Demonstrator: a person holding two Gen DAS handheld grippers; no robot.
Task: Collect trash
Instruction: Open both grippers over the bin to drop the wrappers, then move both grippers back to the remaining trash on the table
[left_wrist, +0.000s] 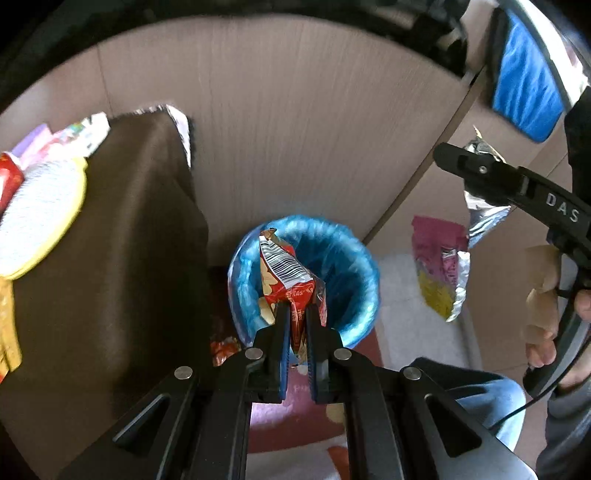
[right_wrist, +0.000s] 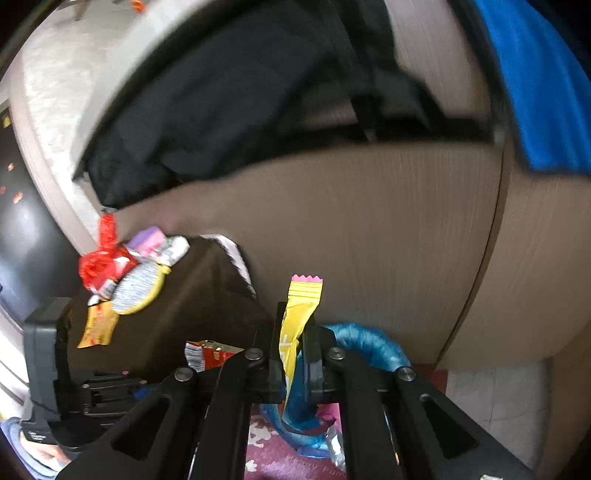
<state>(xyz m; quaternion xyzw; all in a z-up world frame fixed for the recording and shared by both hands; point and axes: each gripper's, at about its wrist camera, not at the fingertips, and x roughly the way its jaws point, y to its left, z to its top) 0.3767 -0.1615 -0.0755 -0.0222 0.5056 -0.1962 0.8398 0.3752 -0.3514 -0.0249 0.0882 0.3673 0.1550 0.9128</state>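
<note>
My left gripper (left_wrist: 295, 308) is shut on a red snack wrapper (left_wrist: 286, 275) with a barcode, held over the open mouth of a bin lined with a blue bag (left_wrist: 332, 258). My right gripper (right_wrist: 294, 314) is shut on a yellow and pink wrapper (right_wrist: 301, 306). In the left wrist view that gripper (left_wrist: 476, 168) shows at the right with the pink, yellow and silver wrapper (left_wrist: 441, 266) hanging from it, to the right of the bin. The bin's blue rim (right_wrist: 369, 345) sits just behind my right fingers.
A dark brown table (left_wrist: 122, 240) stands left of the bin, carrying a yellow-rimmed round brush (left_wrist: 37, 218), red packets (right_wrist: 101, 264) and other wrappers. A beige wall panel (left_wrist: 295, 129) is behind. An orange wrapper (left_wrist: 223, 349) lies on the floor by the bin. A patterned rug (right_wrist: 266, 454) is below.
</note>
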